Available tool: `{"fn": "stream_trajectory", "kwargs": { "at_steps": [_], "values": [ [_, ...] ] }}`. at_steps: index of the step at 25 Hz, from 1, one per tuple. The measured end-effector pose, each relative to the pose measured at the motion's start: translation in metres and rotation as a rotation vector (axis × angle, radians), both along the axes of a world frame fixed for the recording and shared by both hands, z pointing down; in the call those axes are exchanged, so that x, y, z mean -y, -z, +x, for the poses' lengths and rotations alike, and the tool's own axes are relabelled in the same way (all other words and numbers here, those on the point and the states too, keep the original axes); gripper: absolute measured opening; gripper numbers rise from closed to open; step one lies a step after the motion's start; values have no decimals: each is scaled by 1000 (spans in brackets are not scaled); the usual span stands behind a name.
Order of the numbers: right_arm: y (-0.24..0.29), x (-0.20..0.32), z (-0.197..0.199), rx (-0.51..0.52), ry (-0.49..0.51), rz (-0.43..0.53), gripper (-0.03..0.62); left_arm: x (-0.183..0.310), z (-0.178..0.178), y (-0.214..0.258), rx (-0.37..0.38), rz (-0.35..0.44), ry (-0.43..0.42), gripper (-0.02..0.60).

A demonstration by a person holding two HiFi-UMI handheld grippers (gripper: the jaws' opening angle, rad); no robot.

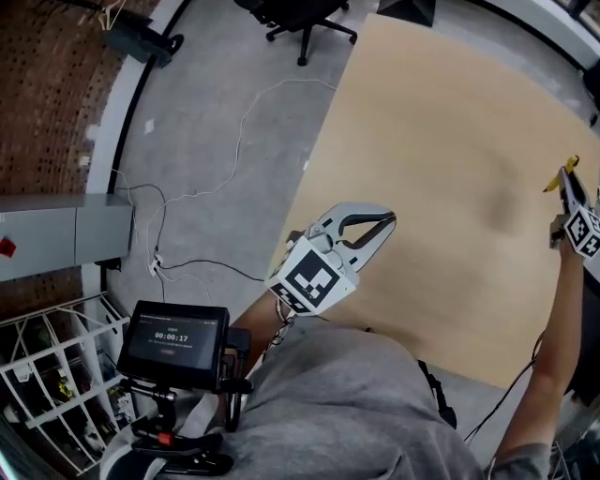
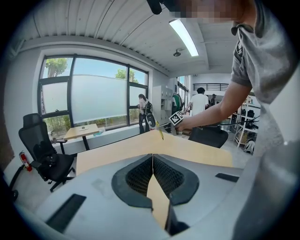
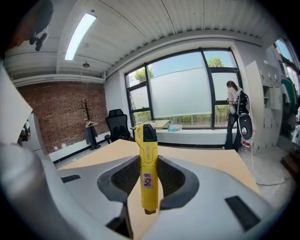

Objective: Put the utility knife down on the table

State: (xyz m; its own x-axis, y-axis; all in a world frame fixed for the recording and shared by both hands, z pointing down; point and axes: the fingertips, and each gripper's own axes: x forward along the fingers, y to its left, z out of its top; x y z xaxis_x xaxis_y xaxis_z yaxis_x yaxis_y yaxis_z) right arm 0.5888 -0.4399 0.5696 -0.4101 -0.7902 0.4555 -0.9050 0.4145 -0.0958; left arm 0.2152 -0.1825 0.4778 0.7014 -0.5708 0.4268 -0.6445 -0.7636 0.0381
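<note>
The yellow utility knife point(image 3: 147, 172) stands upright between the jaws of my right gripper point(image 3: 147, 159), which is shut on it, black tip up and a small label on its body. In the head view that right gripper point(image 1: 568, 187) is at the far right edge, over the light wooden table point(image 1: 450, 159), with the knife point(image 1: 570, 166) poking out of it. My left gripper point(image 1: 390, 219) hovers over the table's near left edge. Its jaws meet at the tips with nothing in them point(image 2: 153, 157). The left gripper view shows the right gripper point(image 2: 165, 125) and the knife point(image 2: 161, 133) across the table.
A black office chair point(image 1: 305, 23) stands on the grey floor beyond the table, and cables point(image 1: 187, 197) trail across that floor. A small screen on a stand point(image 1: 173, 342) and a white wire rack point(image 1: 47, 375) are at the lower left. People point(image 2: 201, 101) stand in the background.
</note>
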Motion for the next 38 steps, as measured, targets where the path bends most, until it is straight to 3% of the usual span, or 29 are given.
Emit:
{"fn": "stream_trajectory", "kwargs": {
  "at_steps": [11, 21, 33, 38],
  "values": [
    [-90, 20, -28, -169, 126, -103, 117, -7, 1, -19, 29, -40, -26, 5],
    [-140, 11, -47, -473, 298, -164, 117, -8, 4, -25, 39, -66, -28, 5],
    [-208, -40, -86, -778, 617, -186, 117, -31, -16, -38, 61, -55, -24, 5],
    [-223, -52, -78, -790, 677, -257, 118, -27, -11, -37, 57, -49, -23, 5]
  ]
}}
